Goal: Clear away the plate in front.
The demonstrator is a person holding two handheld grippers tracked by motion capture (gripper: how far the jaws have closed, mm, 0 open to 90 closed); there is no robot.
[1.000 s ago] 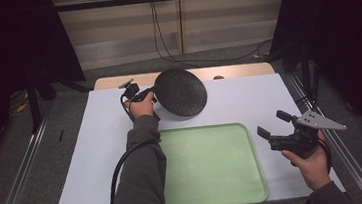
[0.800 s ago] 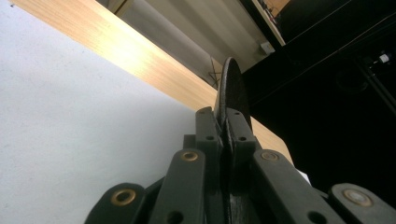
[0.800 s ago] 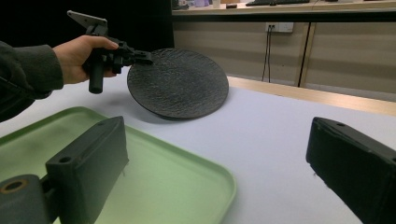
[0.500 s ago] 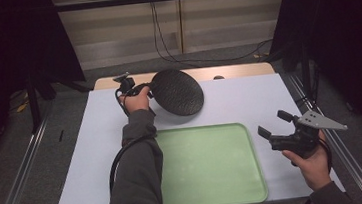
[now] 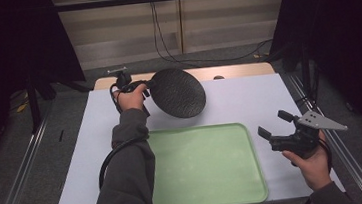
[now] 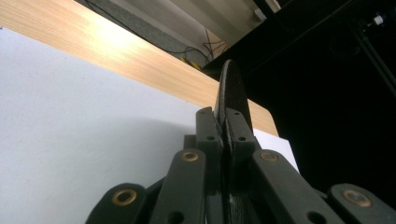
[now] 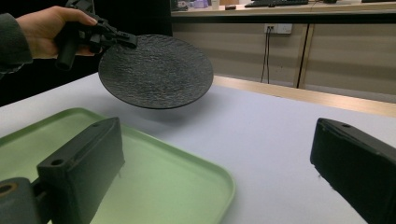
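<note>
Two tools are in your hands. From the high view, your left tool [image 5: 143, 84] is reached out to the far side of the desk [image 5: 249, 100], pinching the rim of a black textured plate [image 5: 177, 93]. The plate is tilted and held above the white surface, its nearer edge just beyond the far rim of the green tray [image 5: 206, 167]. Your left sleeve [image 5: 128, 172] crosses the tray's left edge. Your right tool [image 5: 278, 127] hovers over the desk just right of the tray, jaws spread with nothing between them. A small dark item [image 5: 218, 77] sits at the far wooden edge of the desk; you cannot tell what it is.

From the left gripper view, your jaws are clamped on the plate's [image 6: 229, 100] edge, seen nearly edge-on, with the white desk [image 6: 79, 112] below.

From the right gripper view, your own two jaws stand wide apart and empty over the tray's [image 7: 154, 182] corner. Beyond it the plate [image 7: 156, 71] hangs clear of the desk, casting a shadow, with your left hand [image 7: 49, 28] and its tool gripping the rim.
</note>
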